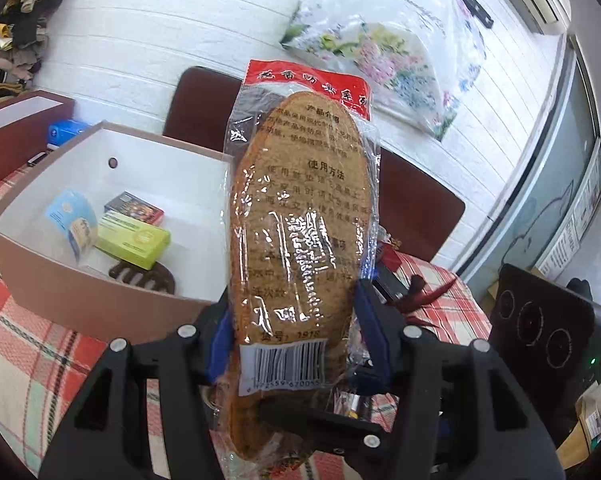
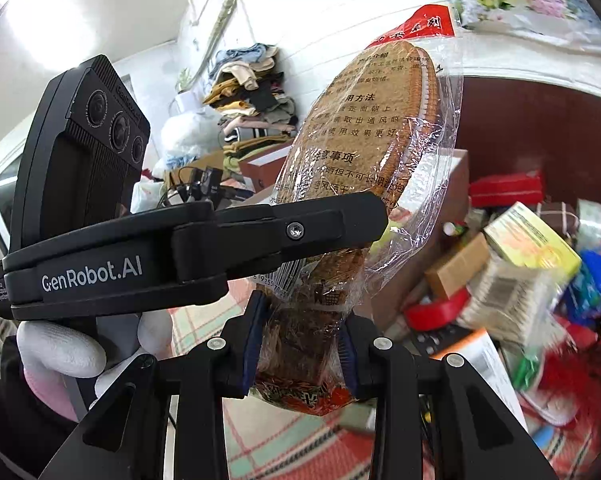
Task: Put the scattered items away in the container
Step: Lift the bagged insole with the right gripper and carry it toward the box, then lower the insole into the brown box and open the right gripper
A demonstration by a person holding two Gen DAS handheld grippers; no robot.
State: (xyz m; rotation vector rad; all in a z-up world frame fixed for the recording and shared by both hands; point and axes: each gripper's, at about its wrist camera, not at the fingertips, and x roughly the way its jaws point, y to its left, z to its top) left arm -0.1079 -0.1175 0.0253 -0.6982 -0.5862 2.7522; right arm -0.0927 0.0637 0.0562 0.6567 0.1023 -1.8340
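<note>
A brown insole pack (image 1: pixel 300 220) in clear plastic with a red header stands upright between both grippers. My left gripper (image 1: pixel 296 336) is shut on its lower part, blue pads on each side. In the right wrist view the same insole pack (image 2: pixel 360 152) is held at its bottom end by my right gripper (image 2: pixel 302 344), also shut on it; the left gripper's black body (image 2: pixel 188 248) crosses in front. The open brown box (image 1: pixel 40 272) with white inside sits left of the pack and holds several small boxes and a dark comb (image 1: pixel 144 278).
A red plaid cloth (image 1: pixel 24 352) covers the table. A dark chair back (image 1: pixel 204 104) stands behind the box. A pile of scattered packets and boxes (image 2: pixel 520 264) lies at the right. A floral plastic bag (image 1: pixel 384 44) hangs on the wall.
</note>
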